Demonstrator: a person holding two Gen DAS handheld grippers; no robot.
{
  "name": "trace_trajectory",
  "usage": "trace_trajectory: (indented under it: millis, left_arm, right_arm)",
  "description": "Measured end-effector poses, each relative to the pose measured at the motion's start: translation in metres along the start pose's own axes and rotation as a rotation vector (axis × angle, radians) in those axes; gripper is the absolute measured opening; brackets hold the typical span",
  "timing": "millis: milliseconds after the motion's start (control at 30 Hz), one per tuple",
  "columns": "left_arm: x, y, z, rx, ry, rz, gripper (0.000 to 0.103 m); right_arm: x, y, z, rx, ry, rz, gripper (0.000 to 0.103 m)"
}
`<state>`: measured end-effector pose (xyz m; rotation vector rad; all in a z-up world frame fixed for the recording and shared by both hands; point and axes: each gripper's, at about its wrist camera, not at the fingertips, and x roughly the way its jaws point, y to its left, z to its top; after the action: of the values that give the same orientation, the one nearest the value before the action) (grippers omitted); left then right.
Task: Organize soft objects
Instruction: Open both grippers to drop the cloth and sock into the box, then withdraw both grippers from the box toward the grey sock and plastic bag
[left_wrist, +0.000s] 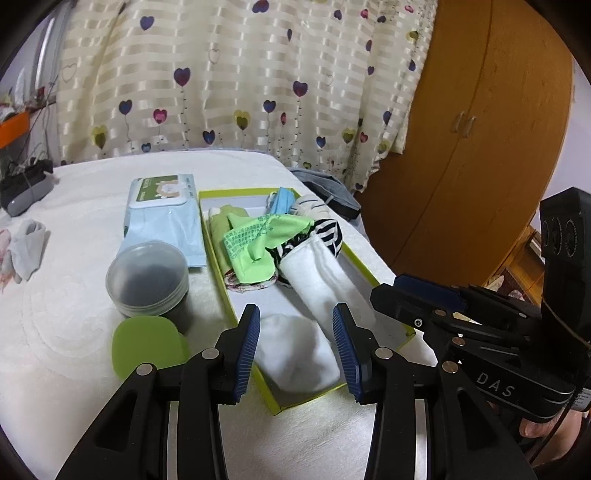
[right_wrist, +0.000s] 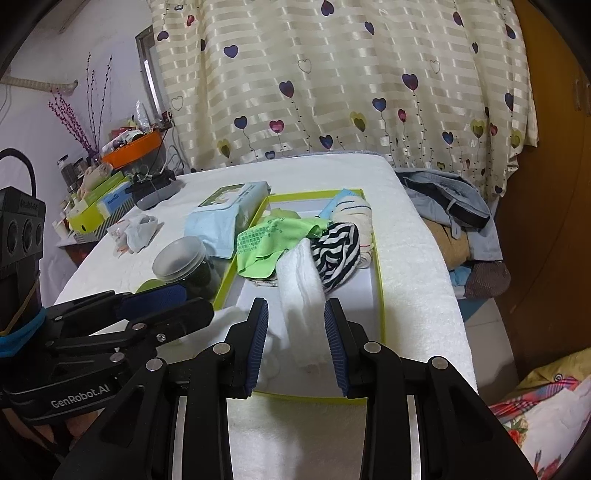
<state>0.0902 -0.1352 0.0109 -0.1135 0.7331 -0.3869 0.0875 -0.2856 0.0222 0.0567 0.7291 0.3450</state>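
Note:
A shallow box with a lime-green rim (left_wrist: 212, 236) (right_wrist: 380, 295) lies on the white bed. It holds a white sock (left_wrist: 295, 350) (right_wrist: 299, 302), a green cloth (left_wrist: 258, 236) (right_wrist: 273, 240), a black-and-white striped cloth (left_wrist: 328, 229) (right_wrist: 340, 254) and a blue item at the far end. My left gripper (left_wrist: 295, 350) is open, its fingers either side of the sock's near end at the box's near corner. My right gripper (right_wrist: 297, 339) is open above the sock in the box. Each gripper shows at the edge of the other's view.
Left of the box stand a lidded clear jar (left_wrist: 147, 280), a green lid (left_wrist: 147, 347) and a pack of wipes (left_wrist: 162, 206). A grey sock (left_wrist: 26, 251) lies far left. Clothes (right_wrist: 450, 210) are piled beyond the bed's right edge, near a wooden wardrobe (left_wrist: 480, 147).

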Motion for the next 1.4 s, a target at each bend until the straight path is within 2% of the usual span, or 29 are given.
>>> trace_trajectory:
  millis: [100,300,667,1067,1400]
  left_arm:
    - [0.004,0.005,-0.002,-0.014,0.025,0.004,0.04]
    - [-0.005,0.014,-0.006,-0.025,0.001,0.013,0.04]
    - [-0.036,0.033,-0.015,-0.048,-0.032,0.079,0.04]
    - [-0.055,0.048,-0.021,-0.071,-0.051,0.112,0.04]
    - [-0.068,0.067,-0.025,-0.102,-0.063,0.154,0.04]
  right_arm:
    - [-0.003,0.001,-0.001,0.005,-0.003,-0.009,0.033]
    - [-0.006,0.001,-0.003,0.006,-0.002,-0.017,0.033]
    - [0.003,0.028,-0.013,-0.052,0.028,0.046,0.033]
    - [-0.011,0.051,-0.011,-0.081,-0.008,0.074,0.033]
    - [-0.006,0.077,-0.006,-0.13,0.0,0.093,0.033]
